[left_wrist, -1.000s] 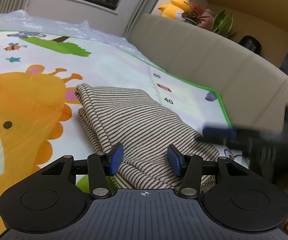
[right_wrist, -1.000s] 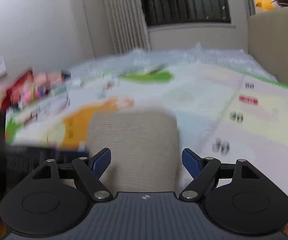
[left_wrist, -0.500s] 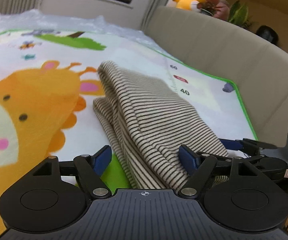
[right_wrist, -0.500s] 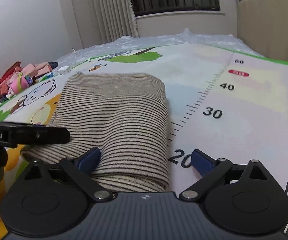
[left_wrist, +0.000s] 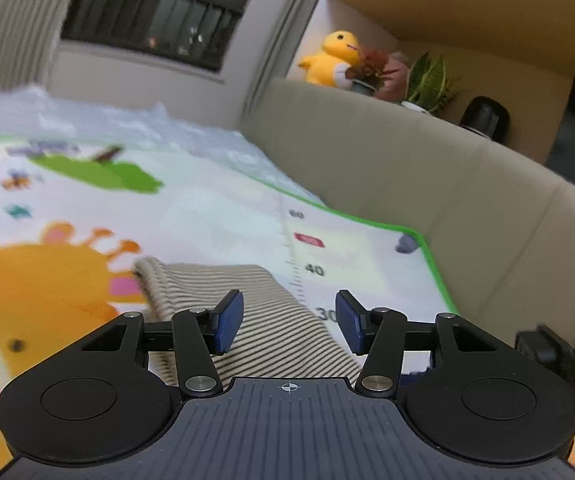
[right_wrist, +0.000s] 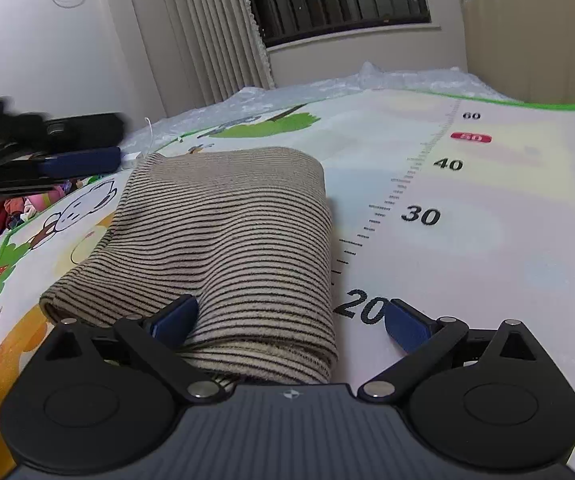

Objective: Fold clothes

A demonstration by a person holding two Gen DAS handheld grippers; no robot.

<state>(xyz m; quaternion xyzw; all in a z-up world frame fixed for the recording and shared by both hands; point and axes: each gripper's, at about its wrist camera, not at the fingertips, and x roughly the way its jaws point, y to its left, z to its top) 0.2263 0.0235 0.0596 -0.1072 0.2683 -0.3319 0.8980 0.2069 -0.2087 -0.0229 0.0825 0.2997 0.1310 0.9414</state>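
Note:
A beige garment with thin dark stripes (right_wrist: 231, 240) lies folded into a thick bundle on the cartoon play mat (right_wrist: 487, 232). My right gripper (right_wrist: 287, 322) is open low at the bundle's near end, its left finger against the cloth and its right finger over the mat near the printed 20. In the left wrist view the same striped garment (left_wrist: 271, 320) shows below my left gripper (left_wrist: 289, 322), which is open and raised above it with nothing between its fingers. The left gripper (right_wrist: 47, 152) also appears blurred at the far left of the right wrist view.
A beige sofa back (left_wrist: 427, 184) curves along the mat's green right edge, with a yellow plush toy (left_wrist: 331, 60) and potted plants (left_wrist: 427, 80) on the ledge behind. Crinkled clear plastic (right_wrist: 367, 80) lies at the mat's far end under a curtained window. Coloured clothes (right_wrist: 19, 208) are piled at the left.
My left gripper has lifted up and tilted away from the striped bundle, so less cloth shows beneath it. My right gripper stays low at the bundle's near end, still open.

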